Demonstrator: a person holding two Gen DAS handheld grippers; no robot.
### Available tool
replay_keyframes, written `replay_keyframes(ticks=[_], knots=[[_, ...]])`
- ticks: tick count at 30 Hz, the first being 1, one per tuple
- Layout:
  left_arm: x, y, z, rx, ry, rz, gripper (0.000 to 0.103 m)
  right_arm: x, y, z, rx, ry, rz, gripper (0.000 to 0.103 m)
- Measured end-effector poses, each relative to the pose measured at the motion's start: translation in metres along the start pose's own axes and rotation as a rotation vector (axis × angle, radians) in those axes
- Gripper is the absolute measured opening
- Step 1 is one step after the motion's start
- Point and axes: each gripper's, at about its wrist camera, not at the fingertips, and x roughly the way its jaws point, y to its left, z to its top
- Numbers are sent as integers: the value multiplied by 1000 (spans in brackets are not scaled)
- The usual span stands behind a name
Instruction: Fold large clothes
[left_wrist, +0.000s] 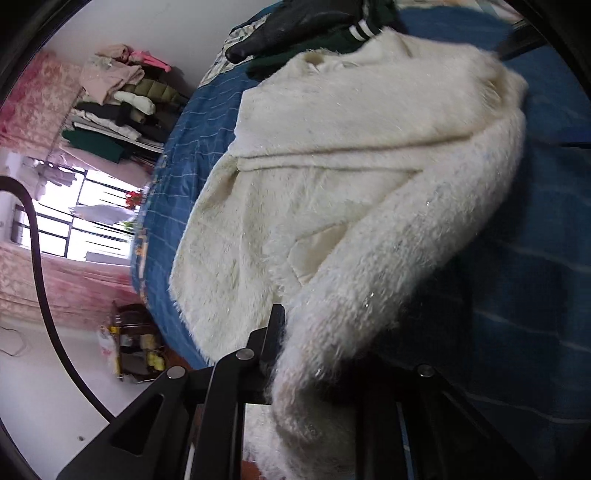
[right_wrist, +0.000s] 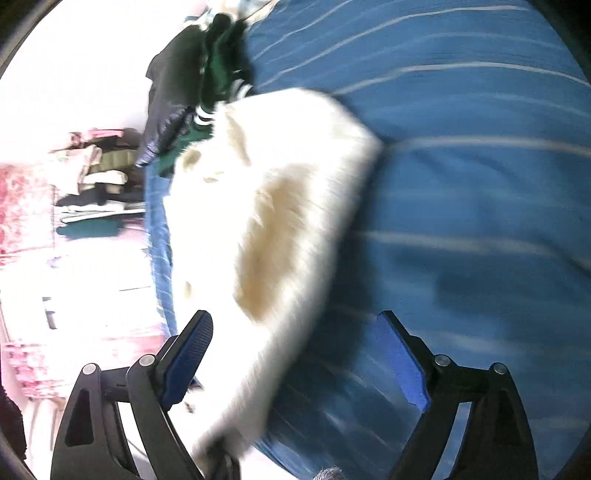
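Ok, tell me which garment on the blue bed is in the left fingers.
The fluffy white fur coat: the left gripper is shut on its sleeve. The dark green jacket with white-striped cuff and the shiny black jacket lie untouched beyond it.

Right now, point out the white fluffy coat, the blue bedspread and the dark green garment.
White fluffy coat (left_wrist: 332, 177), left wrist view, on its folded body.
Blue bedspread (right_wrist: 461, 184), right wrist view, on a bare striped stretch.
Dark green garment (left_wrist: 332, 38), left wrist view, beside its striped cuff.
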Motion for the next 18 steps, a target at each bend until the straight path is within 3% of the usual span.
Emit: replay_keyframes(ticks=[3, 6, 7, 13, 18], knots=[[5, 11, 1, 1, -6, -51, 15, 47, 9, 27, 68, 41, -14, 90], [13, 31, 4, -3, -2, -121, 16, 83, 11, 31, 172, 64, -23, 33], [15, 43, 5, -7, -2, -157, 16, 86, 18, 35, 179, 52, -51, 29], [26, 136, 10, -92, 13, -348, 16, 70, 133, 15, 101, -36, -145, 25], [63, 208, 19, -190, 75, -463, 16, 83, 229, 9, 3, -29, -264, 25]])
